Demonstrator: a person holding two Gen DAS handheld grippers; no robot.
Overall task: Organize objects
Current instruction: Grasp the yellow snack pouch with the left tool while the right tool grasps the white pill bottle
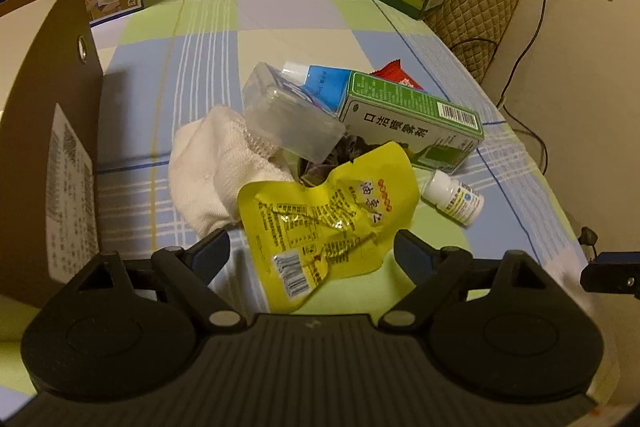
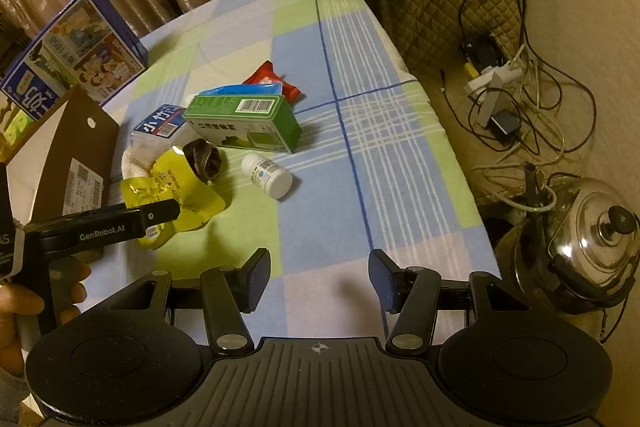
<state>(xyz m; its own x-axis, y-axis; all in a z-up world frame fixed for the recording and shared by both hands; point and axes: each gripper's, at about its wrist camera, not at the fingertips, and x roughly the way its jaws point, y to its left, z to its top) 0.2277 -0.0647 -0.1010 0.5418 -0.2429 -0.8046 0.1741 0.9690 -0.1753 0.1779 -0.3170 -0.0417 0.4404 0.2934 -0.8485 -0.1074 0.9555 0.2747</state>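
Yellow pouch (image 1: 320, 223) lying flat on checked cloth (image 1: 224, 67), long axis running from near left gripper (image 1: 312, 255) away toward the pile, barcode end nearest, torn end farthest. Sits between the left gripper's wide-spread fingers, not pinched, jaws released and holding nothing. Pressed against white cloth (image 1: 212, 171) on its left, clear box (image 1: 288, 115) and green box (image 1: 412, 119) beyond, small white bottle (image 1: 454, 197) on its side just right. Brown carton (image 1: 48, 131) standing at left. Right gripper (image 2: 318, 279) hovering over bare cloth, well apart from the pile, fingers wide, empty.
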